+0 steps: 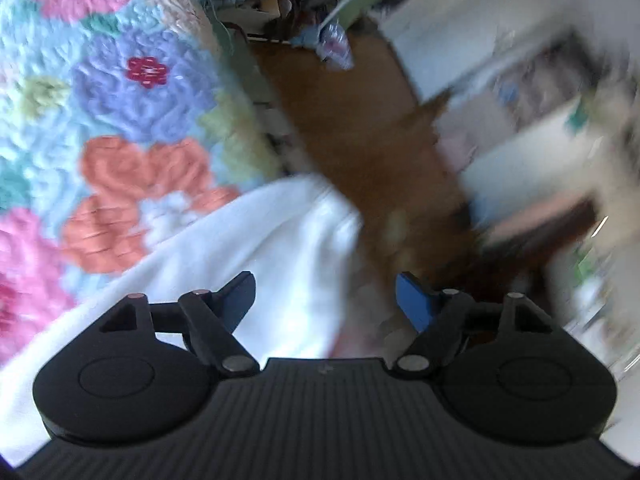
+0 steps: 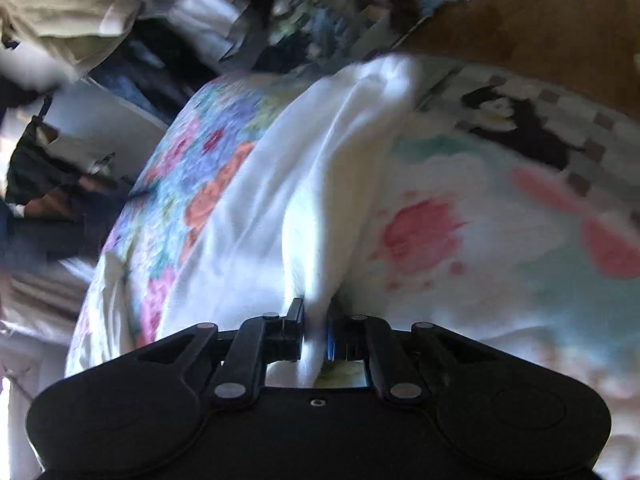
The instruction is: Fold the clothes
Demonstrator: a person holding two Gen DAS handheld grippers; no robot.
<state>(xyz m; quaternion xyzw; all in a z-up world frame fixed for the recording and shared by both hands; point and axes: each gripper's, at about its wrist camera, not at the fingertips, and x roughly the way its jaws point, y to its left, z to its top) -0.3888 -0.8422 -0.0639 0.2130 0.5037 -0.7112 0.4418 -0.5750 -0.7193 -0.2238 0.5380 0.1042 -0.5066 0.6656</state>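
Pinching white garment (image 2: 280, 200) in right tongs (image 2: 316, 330) | left tongs (image 1: 325, 300) spread

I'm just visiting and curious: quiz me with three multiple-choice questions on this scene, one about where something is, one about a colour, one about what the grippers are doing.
1. Where does the white garment lie?
A. on the floral quilt
B. on the brown floor
C. in a basket

2. What colour is the garment?
A. black
B. white
C. red

3. How do the grippers stand?
A. both open
B. both shut on cloth
C. left gripper open, right gripper shut on the garment

Answers:
1 A, the cloth spreads over the flowered bedding.
2 B, it shows plain white in both views.
3 C, the left fingers are wide apart and hold nothing, while the right fingers pinch a white fold.
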